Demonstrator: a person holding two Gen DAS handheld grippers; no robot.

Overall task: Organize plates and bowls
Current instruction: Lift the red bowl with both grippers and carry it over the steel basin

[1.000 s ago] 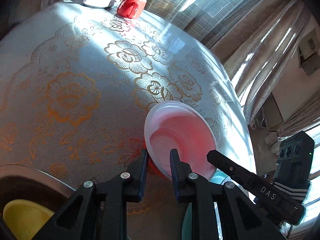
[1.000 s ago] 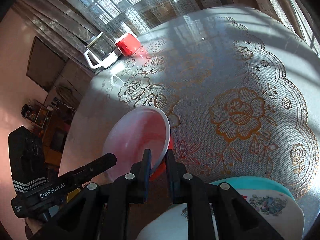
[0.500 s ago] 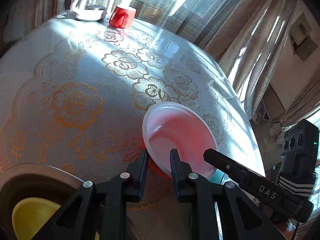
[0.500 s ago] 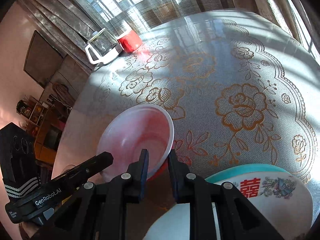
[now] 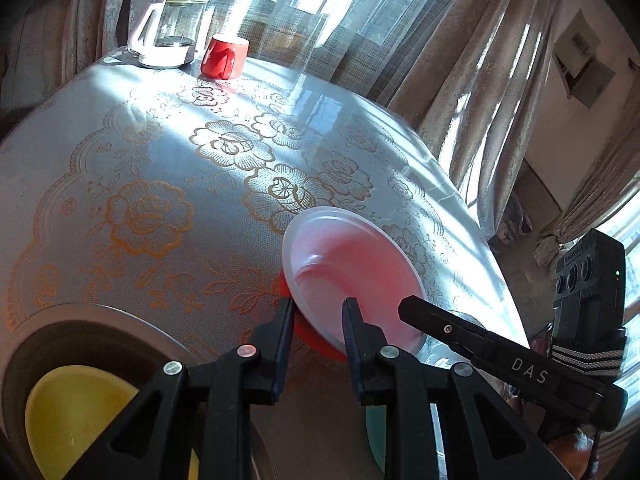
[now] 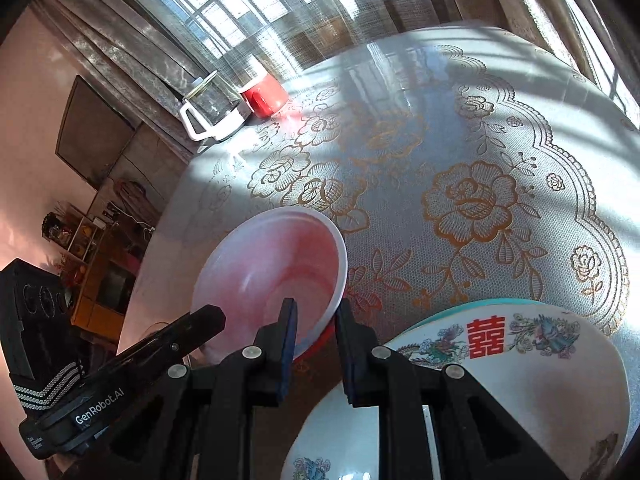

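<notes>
the shallow round bowl, white inside and red outside [image 5: 352, 276], hangs tilted above the lace-patterned tablecloth [image 5: 152, 184], pinched at its near rim by both tongs: left gripper [image 5: 318, 320] on its left edge, right gripper [image 6: 316, 318] on its right. readable lettering: "das", "genrobot.ai".

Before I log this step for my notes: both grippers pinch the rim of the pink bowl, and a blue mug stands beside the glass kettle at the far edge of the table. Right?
Not quite. The mug beside the glass kettle is red, not blue, as the left wrist view shows. The rest holds: the left gripper and the right gripper both pinch the rim of the pink bowl.
</notes>
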